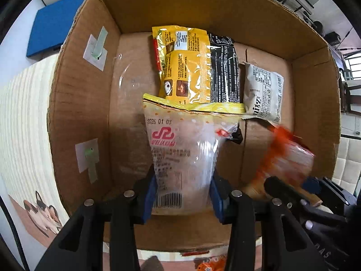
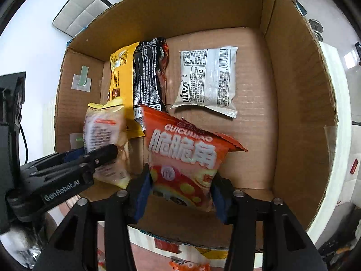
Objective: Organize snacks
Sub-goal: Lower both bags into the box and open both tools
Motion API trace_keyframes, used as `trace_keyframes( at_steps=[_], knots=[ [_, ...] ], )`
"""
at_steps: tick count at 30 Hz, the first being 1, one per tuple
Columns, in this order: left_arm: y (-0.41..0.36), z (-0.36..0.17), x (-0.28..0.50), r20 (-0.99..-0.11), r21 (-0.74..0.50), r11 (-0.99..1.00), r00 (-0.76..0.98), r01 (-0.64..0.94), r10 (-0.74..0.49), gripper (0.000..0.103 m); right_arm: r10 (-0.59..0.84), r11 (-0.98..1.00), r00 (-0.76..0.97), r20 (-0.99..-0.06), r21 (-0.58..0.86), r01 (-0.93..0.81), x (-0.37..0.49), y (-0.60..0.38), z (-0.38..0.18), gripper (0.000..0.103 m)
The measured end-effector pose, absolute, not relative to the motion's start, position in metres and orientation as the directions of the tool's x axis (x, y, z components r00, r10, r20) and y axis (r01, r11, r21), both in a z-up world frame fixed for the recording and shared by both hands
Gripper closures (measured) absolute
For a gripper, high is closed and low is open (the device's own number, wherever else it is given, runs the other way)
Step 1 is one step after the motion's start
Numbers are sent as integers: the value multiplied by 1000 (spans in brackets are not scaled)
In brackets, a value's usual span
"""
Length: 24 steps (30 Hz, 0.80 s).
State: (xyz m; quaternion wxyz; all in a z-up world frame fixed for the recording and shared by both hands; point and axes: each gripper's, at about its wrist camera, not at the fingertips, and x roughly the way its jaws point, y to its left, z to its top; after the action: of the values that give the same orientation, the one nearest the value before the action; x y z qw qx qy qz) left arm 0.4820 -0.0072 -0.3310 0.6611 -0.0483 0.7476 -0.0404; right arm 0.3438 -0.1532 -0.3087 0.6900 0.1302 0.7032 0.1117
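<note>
An open cardboard box (image 1: 180,6) holds a yellow snack bag (image 1: 182,67), a black one (image 1: 224,74) and a white one (image 1: 264,90) lying flat on its floor. My left gripper (image 1: 181,187) points down into the box, shut on a pale bag with a yellow top (image 1: 180,149). Beside it my right gripper (image 2: 181,187) stands open, an orange bag (image 2: 182,155) between its fingers and above the box floor. In the left wrist view the orange bag (image 1: 286,153) is blurred. The white bag (image 2: 207,79) lies behind it.
Two taped labels (image 1: 94,47) stick to the box's left wall. A blue pad (image 1: 52,24) lies beyond the box, and a mat with a cat picture (image 1: 42,210) lies beside it. More snack packs (image 2: 189,266) lie outside the near wall.
</note>
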Motion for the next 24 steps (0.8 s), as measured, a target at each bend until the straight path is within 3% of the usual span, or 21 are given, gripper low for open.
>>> trace_keyframes(
  at_steps=[1, 5, 7, 24],
  knots=[
    [-6, -329, 483, -984, -129, 991, -118, -19, -131, 51, 326, 945, -13, -945, 326, 24, 344, -152, -307, 14],
    [-1, -312, 483, -991, -108, 994, -80, -14, -109, 23, 309, 951, 1, -951, 309, 22, 344, -154, -299, 12],
    [3, -304, 481, -990, -120, 993, -67, -23, -121, 17, 290, 957, 12, -957, 290, 13, 343, -155, -294, 10],
    [5, -223, 426, -983, -124, 992, 138, 1, -123, 15, 161, 987, 222, -962, 159, -29, 285, -153, -216, 8]
  ],
)
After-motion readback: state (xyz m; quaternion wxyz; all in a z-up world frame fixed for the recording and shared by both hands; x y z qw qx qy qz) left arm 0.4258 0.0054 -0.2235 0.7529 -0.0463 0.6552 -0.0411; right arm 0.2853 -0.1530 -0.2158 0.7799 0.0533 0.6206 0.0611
